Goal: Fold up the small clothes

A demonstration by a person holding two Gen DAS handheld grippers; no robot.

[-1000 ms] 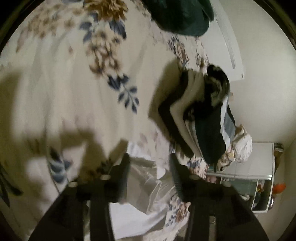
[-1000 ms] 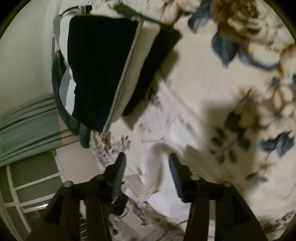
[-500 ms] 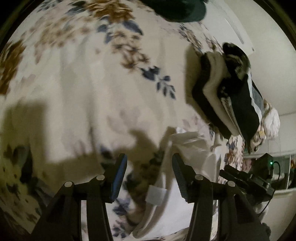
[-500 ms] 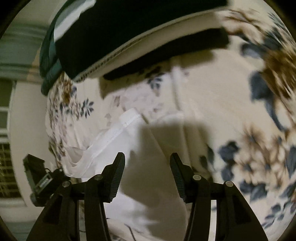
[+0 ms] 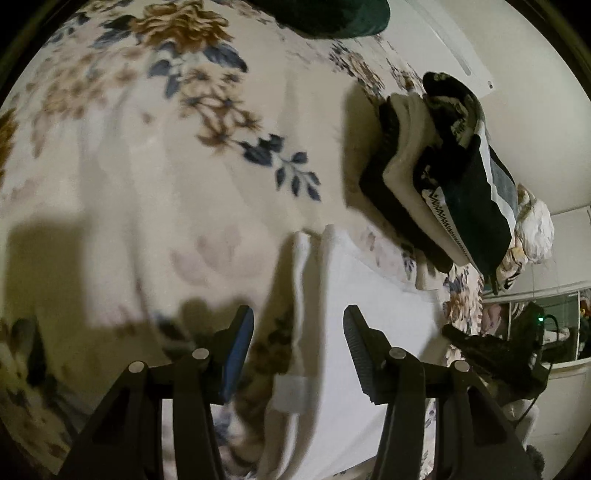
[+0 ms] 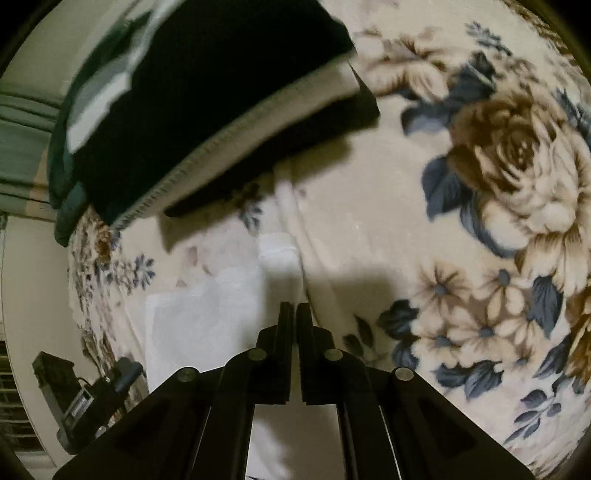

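Observation:
A white garment (image 5: 373, 332) lies spread on the floral blanket (image 5: 147, 166). My left gripper (image 5: 298, 314) hovers open over its left hem. The hem and a white label lie between the fingers, and the pads do not press on them. In the right wrist view the same white garment (image 6: 207, 314) lies below the stack of clothes. My right gripper (image 6: 294, 308) points steeply down at the garment's right edge with its jaws closed together, pinching the cloth there.
A stack of folded dark and cream clothes (image 5: 443, 177) sits just beyond the garment, large in the right wrist view (image 6: 207, 92). A dark green garment (image 5: 332, 18) lies at the far edge. A black device (image 5: 491, 347) hangs off the bed's side near white shelves.
The right jaws have gone from open to closed at the garment's edge. Both views have rolled and shifted. The left gripper now stands over the hem, still open.

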